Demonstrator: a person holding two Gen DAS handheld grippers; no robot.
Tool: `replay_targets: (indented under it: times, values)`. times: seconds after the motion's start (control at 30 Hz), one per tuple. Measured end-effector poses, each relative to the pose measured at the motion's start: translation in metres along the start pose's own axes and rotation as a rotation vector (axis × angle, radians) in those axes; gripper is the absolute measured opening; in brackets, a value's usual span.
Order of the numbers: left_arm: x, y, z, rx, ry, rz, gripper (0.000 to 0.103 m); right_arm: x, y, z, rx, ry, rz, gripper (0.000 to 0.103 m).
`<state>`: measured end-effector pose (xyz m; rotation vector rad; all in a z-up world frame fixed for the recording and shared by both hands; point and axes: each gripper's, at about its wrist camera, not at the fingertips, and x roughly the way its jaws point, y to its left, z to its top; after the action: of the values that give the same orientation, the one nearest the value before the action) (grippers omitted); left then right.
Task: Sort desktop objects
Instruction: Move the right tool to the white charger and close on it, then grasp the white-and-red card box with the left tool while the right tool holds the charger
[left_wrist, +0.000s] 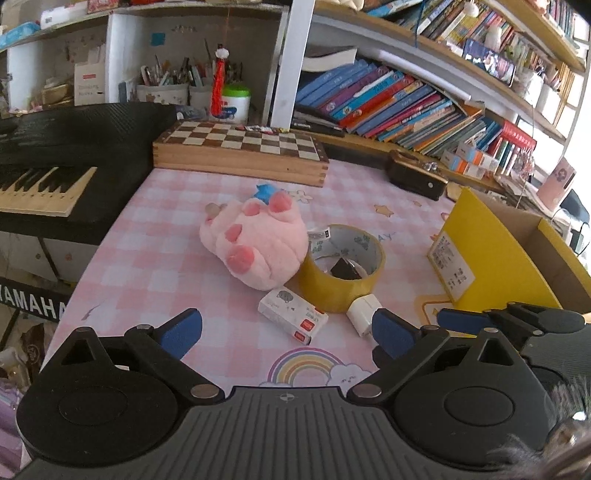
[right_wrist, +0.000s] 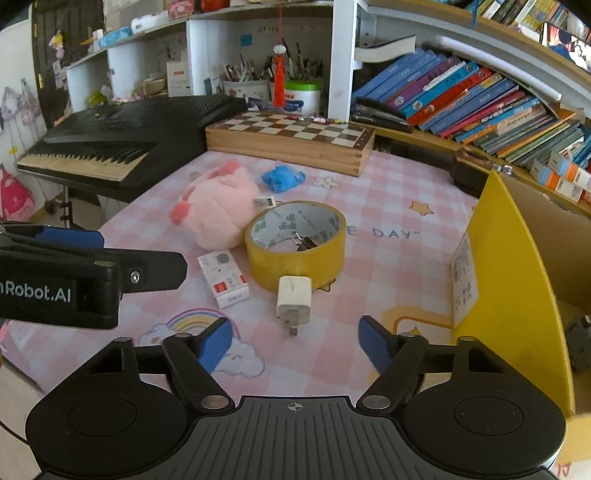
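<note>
White and hard, the charger plug lies on the pink checked bench just ahead of the right gripper, whose jaws stand apart with nothing between them. It looks light and stiff; its flat sides should take a grip. The left gripper hangs with jaws wide, empty, near a small white box. Beyond, the yellow tape roll rings a small dark object, rigid and easy to pinch by its wall. The pink plush is soft. The yellow cardboard box at right holds a dark round thing.
</note>
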<state>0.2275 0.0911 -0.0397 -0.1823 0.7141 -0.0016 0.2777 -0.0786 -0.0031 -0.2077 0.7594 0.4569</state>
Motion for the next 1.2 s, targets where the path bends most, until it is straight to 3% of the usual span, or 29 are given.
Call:
replay_targets:
  times: [0.23, 0.4, 0.47, 0.53, 0.77, 0.93, 1.03, 1.1, 1.2]
  values:
    - [0.021, 0.001, 0.01, -0.006, 0.028, 0.014, 0.1, 0.032, -0.01, 0.006, 0.046, 0.027, 0.02, 0.054]
    - [0.031, 0.001, 0.012, -0.008, 0.052, 0.013, 0.099, 0.047, -0.01, 0.01, 0.035, 0.043, 0.045, 0.051]
    - [0.037, 0.0, 0.012, -0.009, 0.063, 0.011, 0.096, 0.05, -0.01, 0.011, 0.023, 0.044, 0.053, 0.043]
    - [0.042, 0.0, 0.012, -0.01, 0.073, 0.01, 0.094, 0.05, -0.011, 0.011, 0.012, 0.042, 0.061, 0.024]
    - [0.069, -0.002, 0.008, 0.052, 0.106, 0.005, 0.084, 0.037, -0.029, 0.009, 0.039, 0.055, 0.036, 0.024]
    - [0.086, -0.009, 0.003, 0.185, 0.131, -0.019, 0.075, 0.031, -0.032, 0.006, 0.03, 0.07, 0.037, 0.024]
    - [0.089, -0.011, 0.002, 0.27, 0.124, -0.037, 0.074, 0.03, -0.036, 0.004, 0.038, 0.079, 0.039, 0.024]
    - [0.091, -0.011, 0.003, 0.3, 0.121, -0.049, 0.074, 0.028, -0.038, 0.002, 0.045, 0.084, 0.043, 0.024]
    - [0.09, -0.012, 0.002, 0.318, 0.112, -0.076, 0.064, 0.027, -0.038, 0.001, 0.045, 0.087, 0.047, 0.024]
